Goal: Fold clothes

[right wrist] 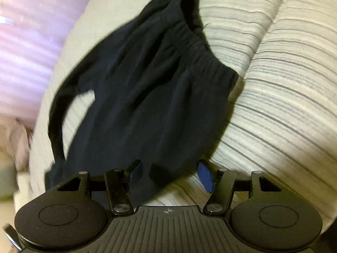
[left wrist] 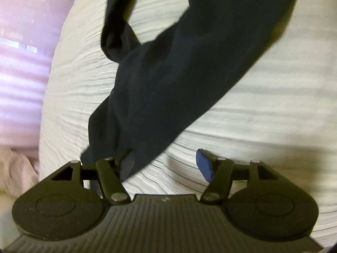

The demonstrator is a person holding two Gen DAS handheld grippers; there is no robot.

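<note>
A dark navy garment (left wrist: 168, 67) with a gathered elastic waistband (right wrist: 189, 40) lies on a cream striped bed cover (left wrist: 263, 109). In the left wrist view it runs diagonally from the upper right down to my left gripper (left wrist: 164, 166), which is open; the cloth's lower end drapes over the left finger (left wrist: 126, 162). In the right wrist view the garment (right wrist: 137, 105) spreads out ahead of my right gripper (right wrist: 170, 177), which is open, with the cloth's near edge lying between the blue pads (right wrist: 205, 177).
The striped bed cover (right wrist: 284, 105) bulges in soft ridges to the right. A pink surface (left wrist: 23, 63) lies beyond the bed's left edge, also in the right wrist view (right wrist: 25, 52). A pale pink cloth (left wrist: 14, 175) sits at the lower left.
</note>
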